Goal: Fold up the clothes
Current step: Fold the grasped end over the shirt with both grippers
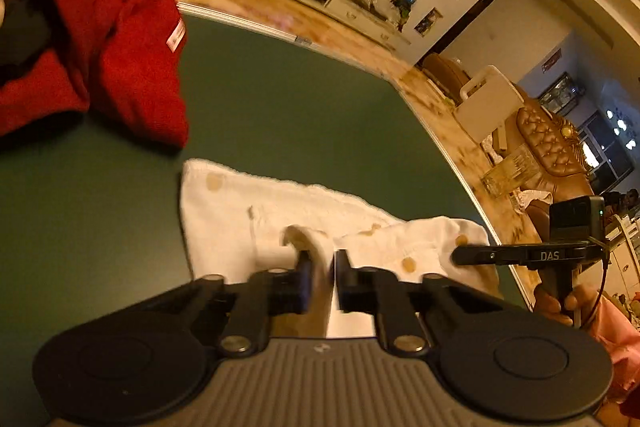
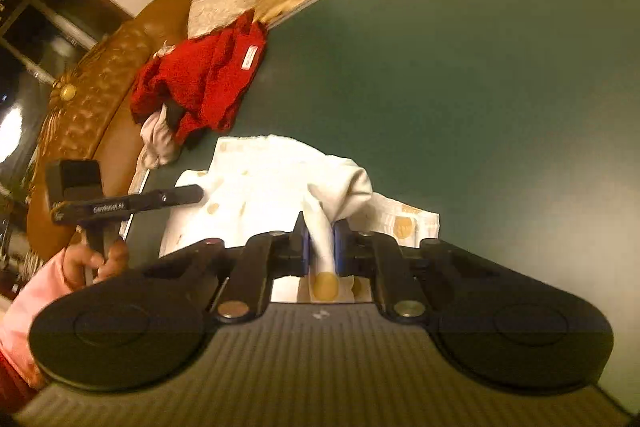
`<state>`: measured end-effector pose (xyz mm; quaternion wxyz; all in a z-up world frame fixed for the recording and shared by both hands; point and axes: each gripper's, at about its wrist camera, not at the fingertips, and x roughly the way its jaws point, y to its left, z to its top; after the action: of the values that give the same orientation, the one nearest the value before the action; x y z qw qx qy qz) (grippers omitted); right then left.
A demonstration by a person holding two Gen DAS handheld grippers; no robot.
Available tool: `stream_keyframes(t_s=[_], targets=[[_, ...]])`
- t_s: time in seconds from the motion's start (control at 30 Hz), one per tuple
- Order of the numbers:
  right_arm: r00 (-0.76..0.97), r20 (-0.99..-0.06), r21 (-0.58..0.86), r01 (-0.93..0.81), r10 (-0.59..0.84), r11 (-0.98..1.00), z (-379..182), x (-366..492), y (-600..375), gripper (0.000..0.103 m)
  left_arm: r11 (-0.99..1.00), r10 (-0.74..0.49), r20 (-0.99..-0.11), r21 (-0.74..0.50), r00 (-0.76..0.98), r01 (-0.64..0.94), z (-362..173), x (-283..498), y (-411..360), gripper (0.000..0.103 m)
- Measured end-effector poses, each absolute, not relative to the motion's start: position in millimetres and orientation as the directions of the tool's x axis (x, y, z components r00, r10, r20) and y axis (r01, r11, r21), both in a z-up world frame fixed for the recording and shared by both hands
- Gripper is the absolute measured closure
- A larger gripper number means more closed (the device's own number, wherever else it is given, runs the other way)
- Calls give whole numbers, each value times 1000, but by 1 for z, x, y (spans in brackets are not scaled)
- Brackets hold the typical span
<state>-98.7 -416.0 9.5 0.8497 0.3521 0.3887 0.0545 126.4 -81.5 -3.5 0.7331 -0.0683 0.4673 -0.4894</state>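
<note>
A white garment [image 1: 240,211] with yellow dots lies crumpled on the dark green table top [image 1: 280,99]. My left gripper [image 1: 322,263] is shut on a raised fold of it near its front edge. At the right of the left wrist view, my right gripper [image 1: 460,255] pinches the garment's far right corner. In the right wrist view the same garment [image 2: 264,179] spreads ahead, and my right gripper [image 2: 320,231] is shut on a pulled-up strip of white cloth. My left gripper [image 2: 198,193] reaches in from the left onto the garment's left edge, held by a hand [image 2: 96,263].
A bunched red garment [image 1: 132,67] [image 2: 204,79] lies at the table's edge beyond the white one. A small pale cloth [image 2: 158,139] hangs beside it. A glass dish [image 1: 506,173] stands on the table's marbled rim [image 1: 424,95]. A brown leather sofa [image 2: 92,115] is beyond the edge.
</note>
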Motion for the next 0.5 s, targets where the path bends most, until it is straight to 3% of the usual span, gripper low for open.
stream_keyframes(t_s=[0.23, 0.4, 0.5], targets=[[760, -572, 656, 198, 308, 729, 19, -100, -425, 93, 546, -778, -600, -502, 186, 671, 13, 126, -77, 98], [747, -615, 625, 266, 253, 734, -2, -89, -427, 92, 632, -717, -647, -446, 260, 634, -1, 129, -74, 97], [738, -640, 594, 296, 216, 748, -10, -84, -419, 85, 657, -698, -655, -426, 289, 622, -7, 124, -74, 91]])
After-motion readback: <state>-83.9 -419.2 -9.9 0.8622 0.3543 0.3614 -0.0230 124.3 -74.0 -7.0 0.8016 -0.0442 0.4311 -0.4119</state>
